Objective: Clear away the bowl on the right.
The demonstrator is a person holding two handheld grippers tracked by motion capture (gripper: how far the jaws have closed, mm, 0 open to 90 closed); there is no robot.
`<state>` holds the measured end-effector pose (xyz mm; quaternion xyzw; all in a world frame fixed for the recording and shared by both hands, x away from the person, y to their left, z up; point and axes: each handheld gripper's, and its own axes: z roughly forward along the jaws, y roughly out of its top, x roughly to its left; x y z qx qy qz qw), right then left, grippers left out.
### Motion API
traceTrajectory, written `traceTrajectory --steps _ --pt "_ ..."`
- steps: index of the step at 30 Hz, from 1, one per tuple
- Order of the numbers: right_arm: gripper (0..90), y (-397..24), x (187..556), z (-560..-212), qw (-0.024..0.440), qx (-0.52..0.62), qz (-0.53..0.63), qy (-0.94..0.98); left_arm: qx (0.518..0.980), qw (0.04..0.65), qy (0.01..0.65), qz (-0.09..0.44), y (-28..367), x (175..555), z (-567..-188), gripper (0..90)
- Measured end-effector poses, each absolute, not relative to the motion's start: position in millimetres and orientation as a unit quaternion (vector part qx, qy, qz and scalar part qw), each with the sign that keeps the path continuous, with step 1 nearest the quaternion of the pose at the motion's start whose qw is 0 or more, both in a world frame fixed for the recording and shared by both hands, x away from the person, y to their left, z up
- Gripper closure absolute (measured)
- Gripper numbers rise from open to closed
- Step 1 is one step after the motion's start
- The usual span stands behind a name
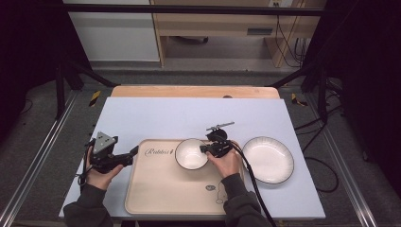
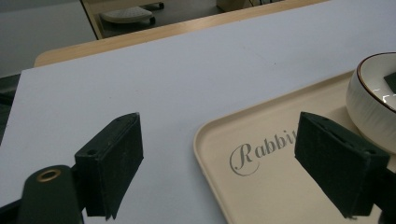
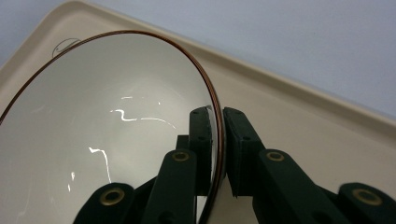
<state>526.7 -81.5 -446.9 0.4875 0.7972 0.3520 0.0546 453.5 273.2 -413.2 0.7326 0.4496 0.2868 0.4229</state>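
Right gripper view: fingers [image 3: 215, 140] clamp the bowl [image 3: 107, 135] rim; left gripper's fingers [image 2: 233, 168] apart over the tray [image 2: 210, 154] edge.

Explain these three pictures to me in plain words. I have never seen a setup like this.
A person sits at a table holding a hand-operated two-jaw gripper in each hand. The high view looks down from above; the other two pictures come from cameras riding on each gripper. On the table lie a beige tray and a white plate. A white bowl sits on the tray. The right gripper is clamped on the bowl's rim. The left gripper is open, holding nothing, beside the tray's edge.
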Motion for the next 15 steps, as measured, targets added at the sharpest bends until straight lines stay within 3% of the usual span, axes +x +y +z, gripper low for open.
traceTrajectory --steps 8,15 --pt "79.8 -82.5 525.7 -446.5 0.061 0.478 0.356 0.801 0.731 0.425 0.45 0.288 273.7 453.5 -412.9 15.0" --pt "69.4 -87.7 523.4 -438.9 0.081 0.478 0.366 0.794 0.731 0.425 0.45 0.288 273.3 453.4 -412.8 15.0"
